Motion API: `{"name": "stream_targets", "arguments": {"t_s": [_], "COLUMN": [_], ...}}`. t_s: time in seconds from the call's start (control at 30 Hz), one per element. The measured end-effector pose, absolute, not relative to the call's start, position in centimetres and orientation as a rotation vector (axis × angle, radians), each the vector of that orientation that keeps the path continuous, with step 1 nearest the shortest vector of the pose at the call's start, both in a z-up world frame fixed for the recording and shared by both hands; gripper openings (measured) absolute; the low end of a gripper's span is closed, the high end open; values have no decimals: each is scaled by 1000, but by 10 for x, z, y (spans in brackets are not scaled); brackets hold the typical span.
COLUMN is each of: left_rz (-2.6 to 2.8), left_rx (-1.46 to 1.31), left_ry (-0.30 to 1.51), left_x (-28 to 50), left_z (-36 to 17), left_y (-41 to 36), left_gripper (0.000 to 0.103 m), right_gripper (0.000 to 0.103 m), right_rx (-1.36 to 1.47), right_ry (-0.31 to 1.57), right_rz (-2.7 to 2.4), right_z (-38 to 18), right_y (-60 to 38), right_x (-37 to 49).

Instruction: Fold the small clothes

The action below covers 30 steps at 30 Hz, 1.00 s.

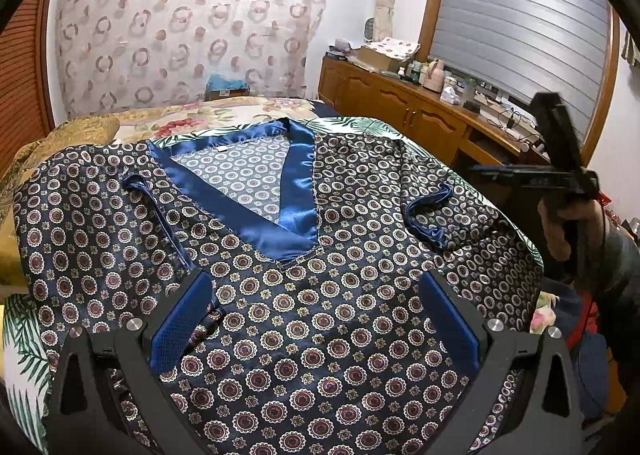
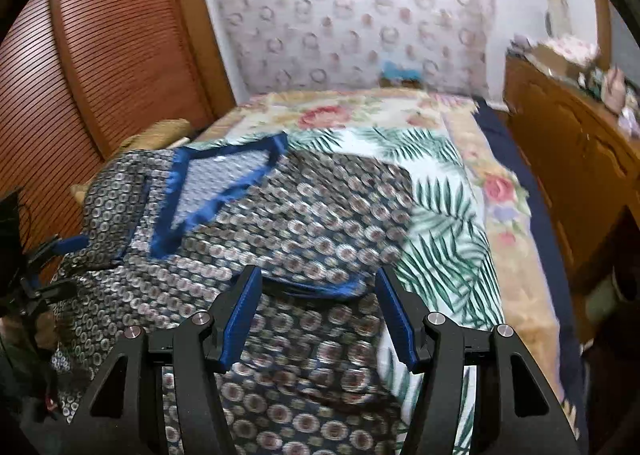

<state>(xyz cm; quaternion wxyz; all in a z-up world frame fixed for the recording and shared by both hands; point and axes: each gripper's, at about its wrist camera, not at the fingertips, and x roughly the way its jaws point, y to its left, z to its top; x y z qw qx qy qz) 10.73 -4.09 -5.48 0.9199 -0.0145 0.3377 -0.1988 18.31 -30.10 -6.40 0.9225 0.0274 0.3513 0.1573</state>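
Now the patterned top (image 1: 304, 295) lies flat on the bed (image 2: 452, 191), both sleeves folded inward of its blue V-neck (image 1: 296, 215); left claw (image 1: 316, 319) and right claw (image 2: 318, 315) gape empty. Next fold: grip the hem evenly.

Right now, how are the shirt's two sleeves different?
The left sleeve lies folded in over the shirt's chest with a long straight edge; the right sleeve is folded in too, but shorter and more crumpled. The left sleeve's cuff runs down lengthwise; the right sleeve's cuff curls round. Both have shiny blue trim.
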Motion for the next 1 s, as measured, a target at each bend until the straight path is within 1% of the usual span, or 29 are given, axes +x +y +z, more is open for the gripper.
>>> {"name": "stream_targets", "arguments": {"t_s": [0.07, 0.33, 0.4, 0.43, 0.47, 0.5, 0.53, 0.57, 0.67, 0.8, 0.9, 1.0], "left_rz": [-405, -405, -405, -405, -404, -403, -402, -401, -398, -395, -389, -378], "left_rx": [-21, -28, -29, -29, -29, -29, -29, -30, -34, -42, -43, -46], "left_ry": [695, 704, 706, 706, 707, 707, 707, 707, 703, 697, 699, 700], "left_x": [107, 106, 106, 106, 106, 106, 106, 106, 105, 104, 104, 104], "left_z": [-55, -59, -59, -59, -60, -60, -60, -60, -60, -59, -59, -60], "left_y": [-42, -41, -40, -40, -39, -39, -39, -38, -34, -29, -26, -20], "left_gripper": [103, 103, 103, 103, 103, 103, 103, 103, 103, 103, 103, 103], "right_gripper": [55, 55, 54, 47, 36, 28, 7, 4, 4, 3, 3, 3], "right_rx": [84, 173, 207, 234, 259, 273, 276, 269, 221, 65, 5, -39], "right_ry": [777, 872, 873, 871, 871, 872, 870, 861, 791, 650, 641, 685], "right_rz": [309, 308, 287, 283, 275, 267, 266, 269, 292, 371, 400, 456], "right_z": [-76, -93, -96, -95, -95, -95, -91, -87, -67, -26, -6, -11], "right_y": [-299, -285, -291, -294, -297, -299, -303, -302, -290, -252, -219, -192], "right_x": [195, 237, 248, 253, 259, 265, 266, 270, 272, 260, 271, 291]}}
